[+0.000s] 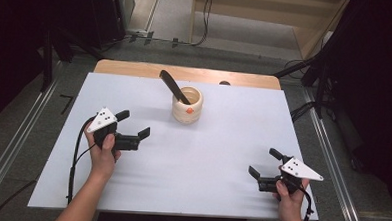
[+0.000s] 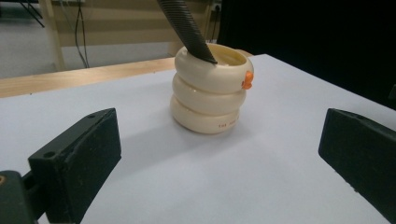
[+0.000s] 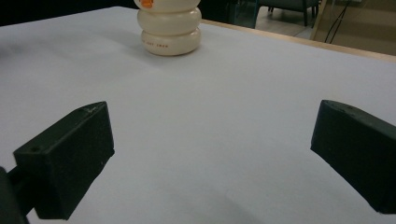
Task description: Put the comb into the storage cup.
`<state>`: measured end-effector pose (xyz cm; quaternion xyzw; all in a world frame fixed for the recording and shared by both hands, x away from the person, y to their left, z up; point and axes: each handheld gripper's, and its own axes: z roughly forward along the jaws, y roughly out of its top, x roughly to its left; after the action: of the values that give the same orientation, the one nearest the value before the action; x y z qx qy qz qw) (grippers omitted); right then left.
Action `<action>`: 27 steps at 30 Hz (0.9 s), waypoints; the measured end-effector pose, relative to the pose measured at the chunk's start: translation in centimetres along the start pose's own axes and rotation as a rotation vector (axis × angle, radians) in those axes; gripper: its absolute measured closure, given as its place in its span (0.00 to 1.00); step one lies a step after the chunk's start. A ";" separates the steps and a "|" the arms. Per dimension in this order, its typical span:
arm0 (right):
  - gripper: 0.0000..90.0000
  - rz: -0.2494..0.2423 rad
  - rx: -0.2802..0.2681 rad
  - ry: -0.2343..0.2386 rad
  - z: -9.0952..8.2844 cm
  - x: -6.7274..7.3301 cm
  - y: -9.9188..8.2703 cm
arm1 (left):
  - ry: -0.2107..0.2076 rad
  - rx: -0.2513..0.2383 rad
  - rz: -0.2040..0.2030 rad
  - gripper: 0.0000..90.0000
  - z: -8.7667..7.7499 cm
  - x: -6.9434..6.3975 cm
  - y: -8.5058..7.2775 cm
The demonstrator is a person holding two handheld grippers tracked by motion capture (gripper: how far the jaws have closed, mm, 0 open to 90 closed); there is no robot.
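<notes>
Holder (image 1: 187, 106) stands upright on the white table (image 1: 182, 160), toward the far middle, a cream stack of three rounded rings with a small orange knob (image 2: 247, 80) at its rim. Out of its mouth leans a dark file (image 1: 173, 86), tilted back and to the left in the high view. Left gripper (image 1: 133, 126) sits nearest, held low over the table with jaws wide apart and nothing between them; in the left gripper view the holder (image 2: 208, 88) lies ahead, framed between the two jaws but well beyond their tips. Right gripper (image 1: 265, 163) is well apart, at the near right, jaws spread and empty too; its own view puts the holder (image 3: 170, 27) far ahead, left of centre.
</notes>
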<state>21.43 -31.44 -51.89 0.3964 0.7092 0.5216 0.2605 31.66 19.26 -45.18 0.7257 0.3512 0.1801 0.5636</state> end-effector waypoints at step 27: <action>0.00 -0.001 0.007 -0.004 0.1 0.1 0.0 | 0.041 0.008 0.001 0.00 -4.4 0.8 -3.0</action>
<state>21.41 -31.31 -51.89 0.3979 0.7108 0.5180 0.2608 28.36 23.21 -46.82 0.7244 0.3629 0.1936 0.5532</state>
